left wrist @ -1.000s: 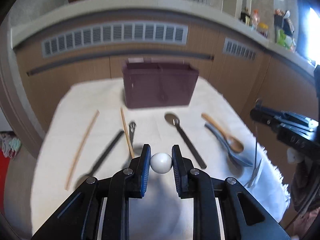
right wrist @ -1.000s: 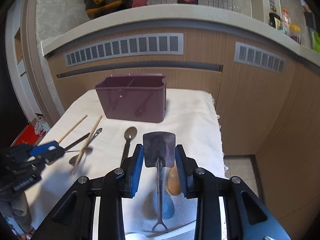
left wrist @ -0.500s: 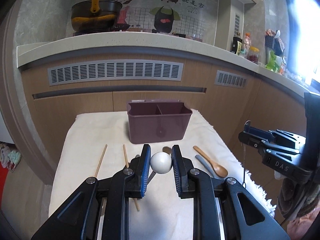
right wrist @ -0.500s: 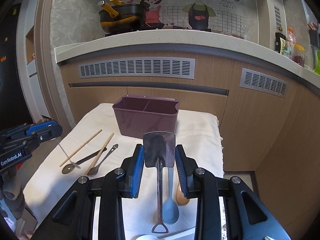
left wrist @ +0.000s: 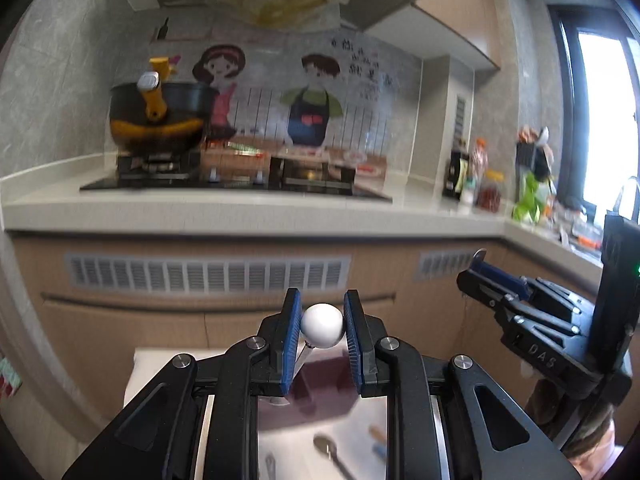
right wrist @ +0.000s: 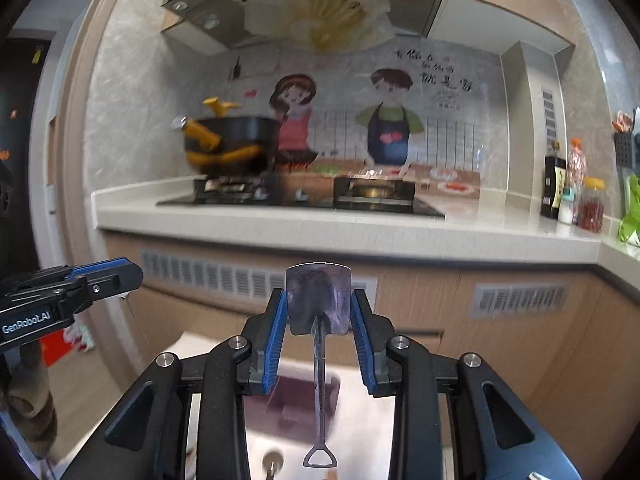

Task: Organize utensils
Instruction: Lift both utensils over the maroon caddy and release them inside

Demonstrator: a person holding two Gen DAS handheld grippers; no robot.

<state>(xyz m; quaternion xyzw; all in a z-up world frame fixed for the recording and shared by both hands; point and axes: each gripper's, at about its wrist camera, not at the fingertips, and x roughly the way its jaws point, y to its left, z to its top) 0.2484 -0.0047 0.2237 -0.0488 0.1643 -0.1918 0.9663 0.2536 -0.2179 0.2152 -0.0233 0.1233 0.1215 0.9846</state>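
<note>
My left gripper (left wrist: pixel 321 330) is shut on a white ball-shaped utensil end (left wrist: pixel 322 325), held high in front of the cabinets. My right gripper (right wrist: pixel 319 316) is shut on a metal shovel-shaped spoon (right wrist: pixel 319 300), blade up and handle hanging down between the fingers. The maroon utensil box (left wrist: pixel 320 390) shows low between the left fingers, and the same box (right wrist: pixel 294 396) lies blurred below the right fingers. A dark spoon (left wrist: pixel 330 450) and a wooden spoon (left wrist: pixel 375 433) lie on the cloth below. Each gripper shows in the other's view: the right gripper (left wrist: pixel 492 286) and the left gripper (right wrist: pixel 120 274).
The white-clothed table (left wrist: pixel 160 364) is far below, mostly hidden by the gripper bodies. Straight ahead are wooden cabinet fronts with vents (left wrist: pixel 208 276) and a counter with a stove and a black-yellow pot (left wrist: pixel 158 120). Bottles (right wrist: pixel 556 188) stand on the counter to the right.
Both grippers have risen and tipped upward with their utensils still held. The table and box have dropped to the bottom of the views, and the counter and stove have come into sight.
</note>
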